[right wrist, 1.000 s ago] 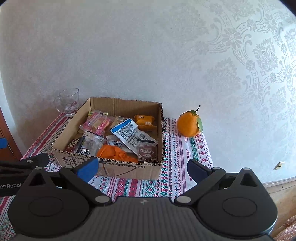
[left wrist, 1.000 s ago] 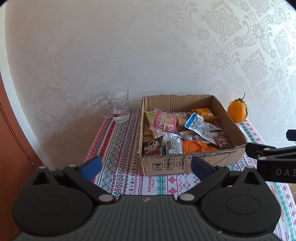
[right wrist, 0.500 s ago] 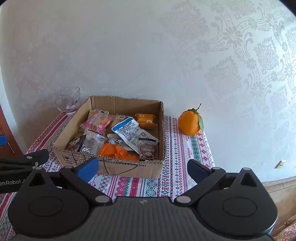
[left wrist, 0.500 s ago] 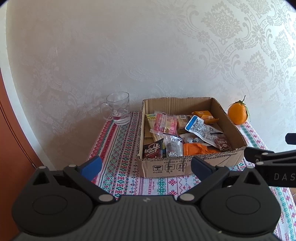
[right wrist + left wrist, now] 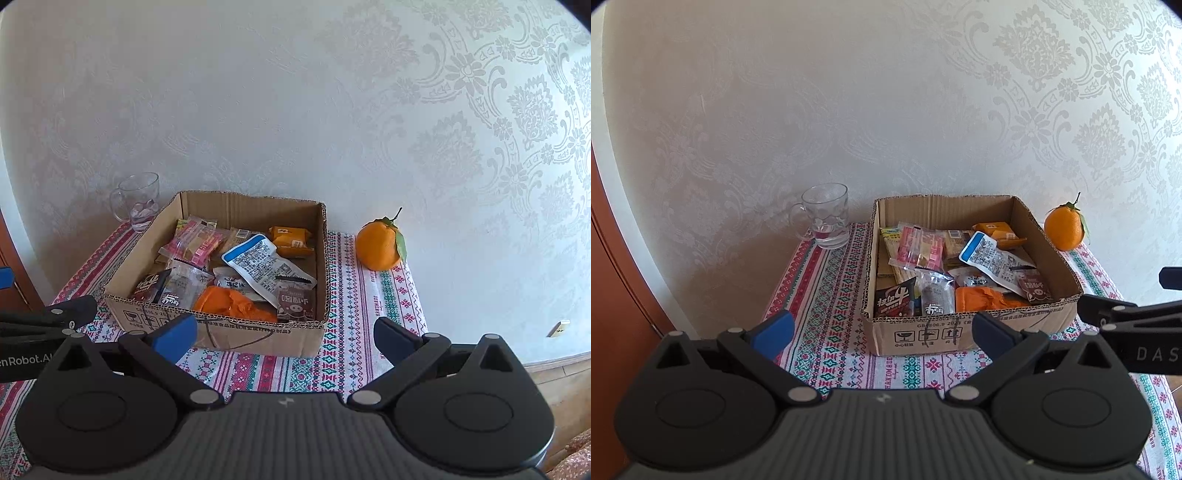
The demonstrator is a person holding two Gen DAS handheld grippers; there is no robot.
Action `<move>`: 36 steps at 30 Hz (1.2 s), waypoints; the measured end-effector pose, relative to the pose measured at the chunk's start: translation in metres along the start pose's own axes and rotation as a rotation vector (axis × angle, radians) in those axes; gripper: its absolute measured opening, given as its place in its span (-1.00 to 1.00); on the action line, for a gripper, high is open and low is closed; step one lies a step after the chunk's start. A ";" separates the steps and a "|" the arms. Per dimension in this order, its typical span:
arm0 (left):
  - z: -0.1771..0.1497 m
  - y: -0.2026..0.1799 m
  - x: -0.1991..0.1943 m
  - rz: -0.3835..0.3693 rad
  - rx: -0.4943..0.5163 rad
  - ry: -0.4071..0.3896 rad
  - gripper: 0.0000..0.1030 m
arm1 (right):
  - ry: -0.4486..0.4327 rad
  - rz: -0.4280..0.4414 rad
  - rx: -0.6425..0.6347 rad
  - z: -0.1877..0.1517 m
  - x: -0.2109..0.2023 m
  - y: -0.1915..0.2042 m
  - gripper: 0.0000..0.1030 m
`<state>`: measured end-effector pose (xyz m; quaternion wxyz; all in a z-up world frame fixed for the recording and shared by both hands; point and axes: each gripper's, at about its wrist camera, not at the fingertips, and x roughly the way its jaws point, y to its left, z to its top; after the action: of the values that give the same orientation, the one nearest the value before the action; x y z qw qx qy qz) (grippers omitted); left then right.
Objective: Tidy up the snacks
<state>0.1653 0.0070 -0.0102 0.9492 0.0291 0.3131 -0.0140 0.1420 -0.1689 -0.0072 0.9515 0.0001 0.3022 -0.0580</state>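
The snack packets [image 5: 960,273] lie heaped in an open cardboard box [image 5: 964,332] in the middle of the table [image 5: 827,306], whose woven cloth is striped red and green. A glass mug [image 5: 827,218] stands left of the box, an orange [image 5: 382,245] right of it, pale patterned wallpaper behind. Left tool [image 5: 882,328] and right tool [image 5: 284,332] hover spread wide, empty, and have drawn back from the box since a second ago.

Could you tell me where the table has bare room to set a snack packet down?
Bare tablecloth lies between the glass mug and the cardboard box, along the box's front, and between box and orange. Inside the box, packets overlap; little floor shows.
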 end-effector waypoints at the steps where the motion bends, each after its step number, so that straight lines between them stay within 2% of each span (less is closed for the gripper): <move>1: 0.000 0.000 0.000 0.000 0.000 0.001 0.98 | 0.000 -0.001 -0.001 0.000 0.000 0.000 1.00; 36: 0.001 0.000 -0.001 -0.002 -0.003 0.007 0.98 | -0.006 -0.006 -0.009 0.001 -0.004 0.002 1.00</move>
<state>0.1655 0.0072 -0.0088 0.9481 0.0276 0.3164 -0.0142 0.1394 -0.1669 -0.0038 0.9522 -0.0050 0.2995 -0.0595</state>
